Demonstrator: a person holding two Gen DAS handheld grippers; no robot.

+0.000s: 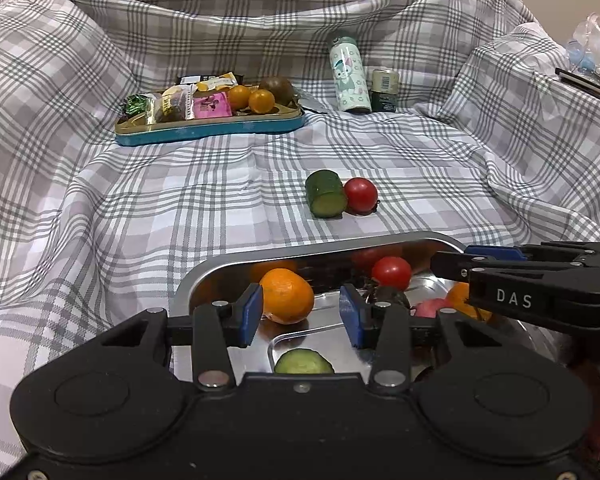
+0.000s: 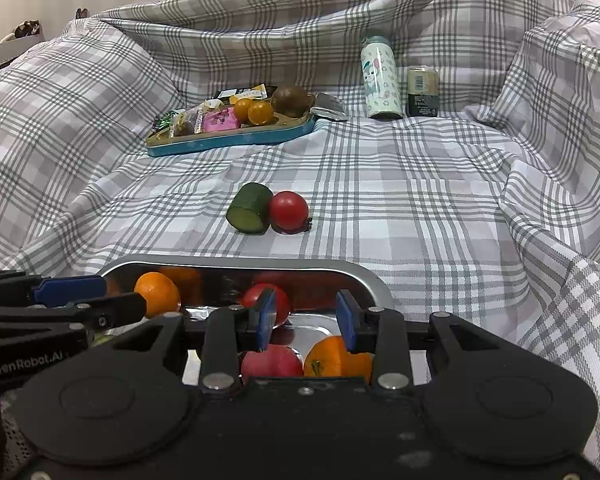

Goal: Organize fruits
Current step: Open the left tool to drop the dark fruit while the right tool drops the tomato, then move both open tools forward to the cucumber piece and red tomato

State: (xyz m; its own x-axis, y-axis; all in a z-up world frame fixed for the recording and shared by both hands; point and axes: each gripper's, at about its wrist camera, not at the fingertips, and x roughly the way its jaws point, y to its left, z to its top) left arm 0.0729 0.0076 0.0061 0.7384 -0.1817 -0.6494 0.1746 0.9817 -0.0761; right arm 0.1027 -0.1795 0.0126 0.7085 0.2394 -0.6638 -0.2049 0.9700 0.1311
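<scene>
both tongs hang over the metal tray (image 1: 204, 276), jaws apart, holding nothing. the left tongs (image 1: 300, 314) have an orange (image 1: 288, 294) just ahead. the right tongs (image 2: 306, 320) are just past an apple (image 2: 270, 360). beyond them lie a cucumber piece (image 2: 249, 208) touching a tomato (image 2: 289, 211). reach forward slowly, squeeze the tomato softly

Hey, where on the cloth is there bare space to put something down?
Bare cloth lies left of the cucumber, between the steel tray and blue tray. More is right of the tomato, below the bottle and can. Both trays are crowded.
</scene>
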